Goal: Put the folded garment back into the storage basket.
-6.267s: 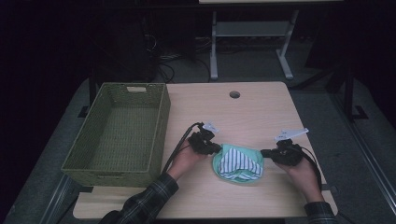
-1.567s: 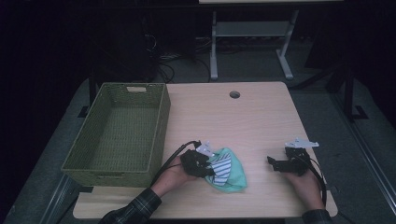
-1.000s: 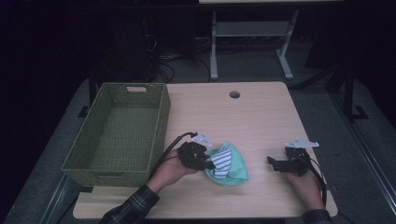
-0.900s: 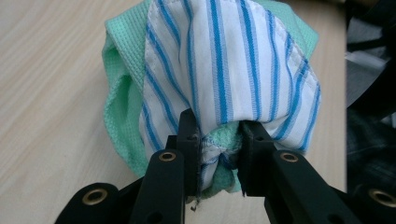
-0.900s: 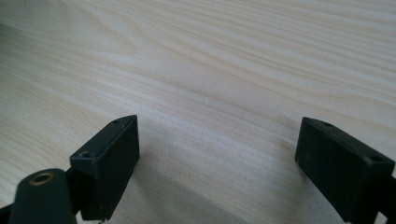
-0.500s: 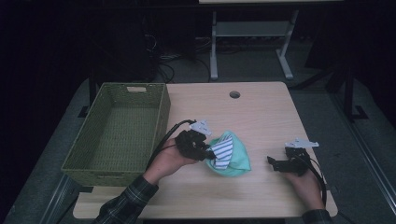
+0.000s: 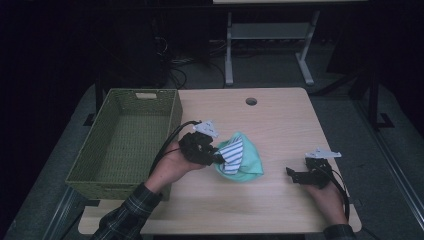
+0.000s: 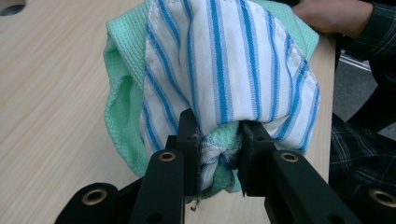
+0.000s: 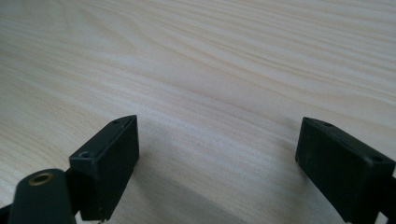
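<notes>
Gripping a bunched cloth point(image 8: 224, 93) between the two black jaws of the left gripper point(image 8: 218, 154), pads pressing in on a gathered fold of it. Showing two layers: a white part with blue stripes wrapped over a mint green waffle-weave part, both drooping from the clamp. Hanging, in the high view, as a rounded bundle point(image 7: 240, 157) over the middle of the wooden table point(image 7: 280, 120), just right of the left gripper point(image 7: 218, 159) and the hand point(image 7: 170, 167) carrying it, with the lower edge of the bundle seeming to meet the tabletop. Sitting to the left, an olive woven basket point(image 7: 85, 170) along the left edge of the table, close beside that hand. Resting near the right near corner, well apart from the cloth, the right gripper point(image 7: 296, 175). Standing wide apart, its jaws point(image 9: 219, 163), with bare wood grain between them and nothing grasped.
</notes>
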The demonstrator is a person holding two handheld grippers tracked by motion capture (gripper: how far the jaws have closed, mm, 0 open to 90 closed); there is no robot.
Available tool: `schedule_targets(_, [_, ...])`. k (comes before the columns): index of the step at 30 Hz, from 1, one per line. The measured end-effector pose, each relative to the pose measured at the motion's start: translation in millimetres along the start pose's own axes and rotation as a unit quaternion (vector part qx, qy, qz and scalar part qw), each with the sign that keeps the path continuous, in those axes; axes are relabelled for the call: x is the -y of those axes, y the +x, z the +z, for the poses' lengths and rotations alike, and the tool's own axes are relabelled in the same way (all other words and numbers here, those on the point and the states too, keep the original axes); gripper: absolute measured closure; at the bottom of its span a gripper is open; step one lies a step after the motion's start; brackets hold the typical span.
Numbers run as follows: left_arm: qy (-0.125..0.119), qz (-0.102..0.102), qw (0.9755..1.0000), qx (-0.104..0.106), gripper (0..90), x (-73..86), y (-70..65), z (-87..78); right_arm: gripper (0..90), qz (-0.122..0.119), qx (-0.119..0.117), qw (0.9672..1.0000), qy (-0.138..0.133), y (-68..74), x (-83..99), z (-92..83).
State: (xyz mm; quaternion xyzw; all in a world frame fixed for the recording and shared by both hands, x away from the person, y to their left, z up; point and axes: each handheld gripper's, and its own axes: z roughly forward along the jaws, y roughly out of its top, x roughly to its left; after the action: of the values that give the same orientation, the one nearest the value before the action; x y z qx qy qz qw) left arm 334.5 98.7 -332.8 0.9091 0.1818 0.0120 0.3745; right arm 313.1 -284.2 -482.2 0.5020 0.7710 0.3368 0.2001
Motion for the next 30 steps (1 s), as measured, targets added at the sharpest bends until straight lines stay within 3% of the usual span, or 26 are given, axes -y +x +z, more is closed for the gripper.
schedule_targets(12, [-0.014,-0.02,0.9994,-0.025,73.2,7.1,14.1,-32.3,12.8,0.003,0.004,1.0,0.0,0.4,0.2,-0.1])
schedule_targets(30, [-0.026,-0.046,0.9968,-0.06,73.2,20.5,26.1,-58.3,12.8,0.005,0.005,1.0,0.0,0.3,0.1,0.0])
